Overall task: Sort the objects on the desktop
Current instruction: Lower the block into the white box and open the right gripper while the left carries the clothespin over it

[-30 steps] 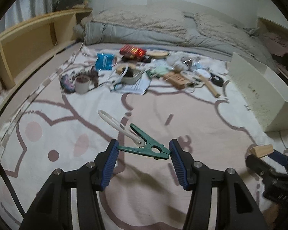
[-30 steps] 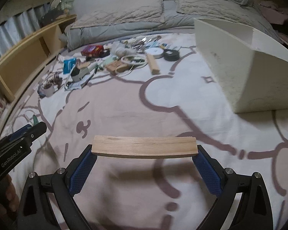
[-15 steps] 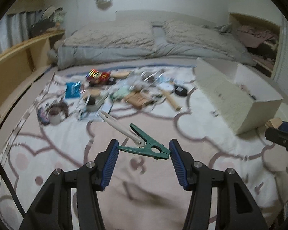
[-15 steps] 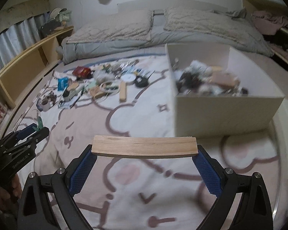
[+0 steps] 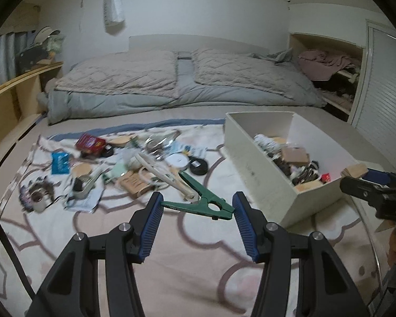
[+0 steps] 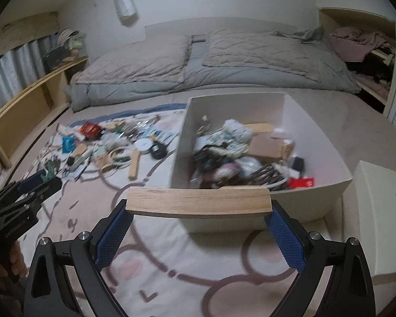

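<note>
Bedding carries a scatter of clutter (image 5: 134, 158) beside a white box (image 6: 316, 192). A green clip (image 5: 198, 203) is held in the left claw (image 5: 196, 208), a wood block (image 6: 198, 200) in the right claw (image 6: 198, 219). Carrying is in hand; release over the box is likely called for next.

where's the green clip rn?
The green clip is clamped in the left gripper, centre of the left wrist view, held above the patterned blanket, left of the white box.
</note>
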